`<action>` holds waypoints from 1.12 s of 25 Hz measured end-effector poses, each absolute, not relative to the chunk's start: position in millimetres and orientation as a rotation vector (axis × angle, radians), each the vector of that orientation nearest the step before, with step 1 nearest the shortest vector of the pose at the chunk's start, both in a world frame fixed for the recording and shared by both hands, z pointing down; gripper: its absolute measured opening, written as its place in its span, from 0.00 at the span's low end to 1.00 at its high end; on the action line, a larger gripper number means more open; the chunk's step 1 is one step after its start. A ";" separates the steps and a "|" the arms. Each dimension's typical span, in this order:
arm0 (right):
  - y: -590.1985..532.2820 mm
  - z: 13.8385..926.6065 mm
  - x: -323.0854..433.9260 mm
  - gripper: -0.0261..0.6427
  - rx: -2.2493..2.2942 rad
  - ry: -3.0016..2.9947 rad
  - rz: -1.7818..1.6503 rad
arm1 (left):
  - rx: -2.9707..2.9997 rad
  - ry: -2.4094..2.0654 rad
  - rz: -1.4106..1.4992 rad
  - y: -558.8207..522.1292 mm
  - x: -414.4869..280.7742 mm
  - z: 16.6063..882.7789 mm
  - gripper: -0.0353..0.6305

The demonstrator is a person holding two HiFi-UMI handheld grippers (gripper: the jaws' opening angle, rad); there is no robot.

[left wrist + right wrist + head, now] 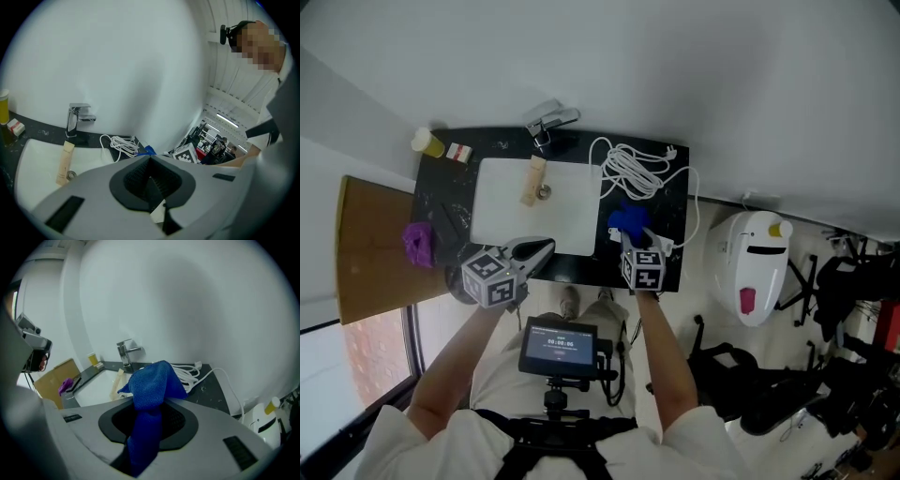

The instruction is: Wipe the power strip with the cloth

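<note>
Right gripper pinches the blue cloth over the power strip at the counter's near-right corner — left gripper closed on nothing — so a wipe could shove the unheld strip off the edge.

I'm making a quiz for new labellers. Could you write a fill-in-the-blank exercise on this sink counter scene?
The right gripper is shut on a cloth whose colour is ____.
The tube lies inside the white ____.
The coiled cable rests on the counter, whose colour is ____.
Missing words: blue; sink; black.
</note>
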State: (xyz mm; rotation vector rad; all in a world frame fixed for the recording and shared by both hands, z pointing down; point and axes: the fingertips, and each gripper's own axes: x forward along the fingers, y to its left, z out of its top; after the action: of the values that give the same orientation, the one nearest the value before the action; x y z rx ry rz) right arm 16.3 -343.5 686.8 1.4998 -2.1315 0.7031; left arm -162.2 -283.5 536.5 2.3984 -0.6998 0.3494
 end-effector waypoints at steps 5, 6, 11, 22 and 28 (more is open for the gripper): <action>-358.4 728.0 2.0 0.18 1.417 -2.097 0.688 | 2.393 -0.713 0.352 -301.9 -145.1 546.1 0.06; -358.9 733.7 -0.3 0.18 1.403 -2.092 0.681 | 2.394 -0.714 0.351 -303.1 -141.7 547.3 0.06; -367.4 748.2 -9.3 0.18 1.365 -2.090 0.649 | 2.403 -0.736 0.361 -311.1 -131.8 555.9 0.06; -368.8 751.4 -9.9 0.18 1.289 -2.111 0.589 | 2.381 -0.760 0.348 -315.5 -117.9 560.8 0.06; -368.5 751.8 -6.6 0.18 1.284 -2.108 0.541 | 2.380 -0.757 0.356 -318.8 -107.8 561.5 0.06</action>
State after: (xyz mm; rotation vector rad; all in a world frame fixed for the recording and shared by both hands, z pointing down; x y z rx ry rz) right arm -6.6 -368.5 751.8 1.2837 -2.1077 0.5408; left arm -107.8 -318.8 561.5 2.3796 -0.7572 0.3560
